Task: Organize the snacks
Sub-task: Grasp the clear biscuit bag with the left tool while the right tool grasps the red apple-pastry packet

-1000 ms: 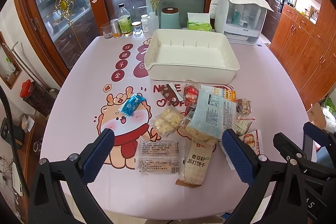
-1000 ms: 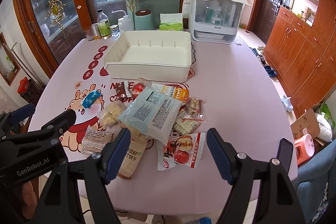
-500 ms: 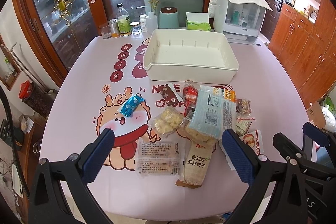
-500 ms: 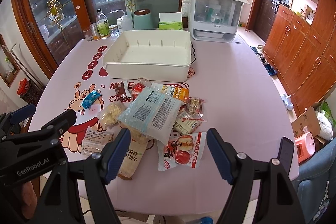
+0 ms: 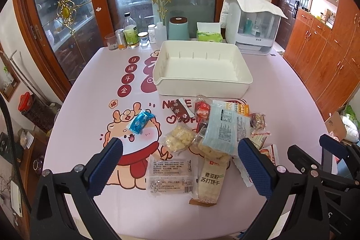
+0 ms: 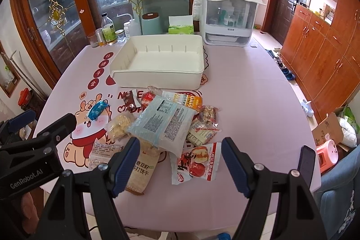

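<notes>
A pile of snack packets lies on the pink table near its front edge, topped by a large pale-blue packet (image 5: 226, 128) (image 6: 164, 125). A cracker packet (image 5: 210, 181), a clear wafer packet (image 5: 169, 176), a small blue candy (image 5: 140, 122) and a red apple-print packet (image 6: 198, 163) lie around it. An empty white bin (image 5: 200, 66) (image 6: 159, 62) stands behind the pile. My left gripper (image 5: 180, 163) is open and empty above the front packets. My right gripper (image 6: 180, 161) is open and empty over the pile's right front.
Bottles and jars (image 5: 130, 35), a teal canister (image 5: 178, 28), a tissue box (image 5: 209, 34) and a white covered appliance (image 5: 252, 26) line the table's far edge. Wooden cabinets (image 6: 326, 48) stand at the right. A cardboard box (image 6: 328, 132) sits on the floor.
Both grippers have drifted very slightly; nothing on the table has moved.
</notes>
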